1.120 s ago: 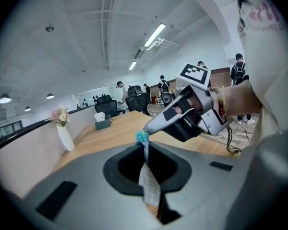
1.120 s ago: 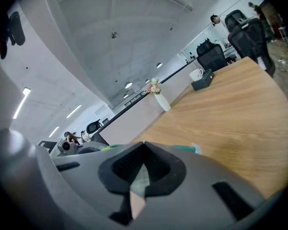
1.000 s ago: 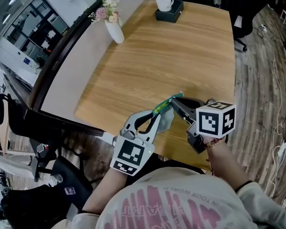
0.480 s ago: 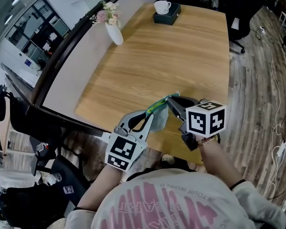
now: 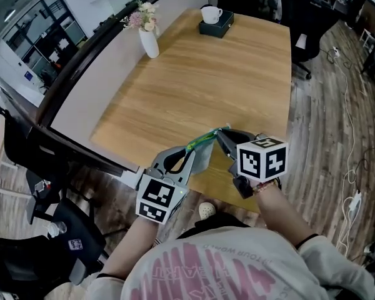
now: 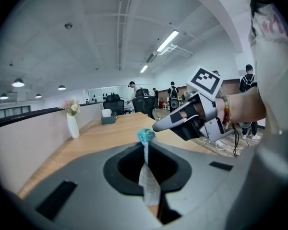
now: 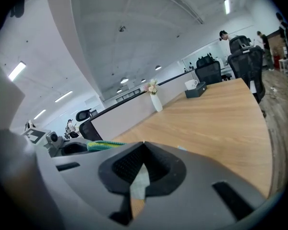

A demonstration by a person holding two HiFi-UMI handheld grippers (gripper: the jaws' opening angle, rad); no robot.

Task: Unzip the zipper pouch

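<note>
Two grippers: the left gripper (image 5: 199,150) and the right gripper (image 5: 220,134) meet almost tip to tip above the near edge of the table (image 5: 237,74), each held in one hand.
Left gripper jaws: pressed together on a pale fold of the zipper pouch (image 5: 204,159). In the left gripper view the fabric runs up the slit between the jaws and ends in a teal tip just past them.
Right gripper jaws: closed tight, with a pale sliver of the pouch pinched in the slit. Whether the zipper pull is in this pinch cannot be told.
Zipper pouch: held between the two sets of tips, its grey body hanging beside the left gripper's jaws.
Green zipper strip (image 5: 199,142): runs from the left gripper's tips towards the right gripper's tips; in the right gripper view it lies just left of that gripper's jaws.
Ahead of both grippers: a white vase (image 5: 149,42) with flowers, and a cup (image 5: 210,14) on a dark box (image 5: 216,27), at the far end of the table, well apart from the jaws.
</note>
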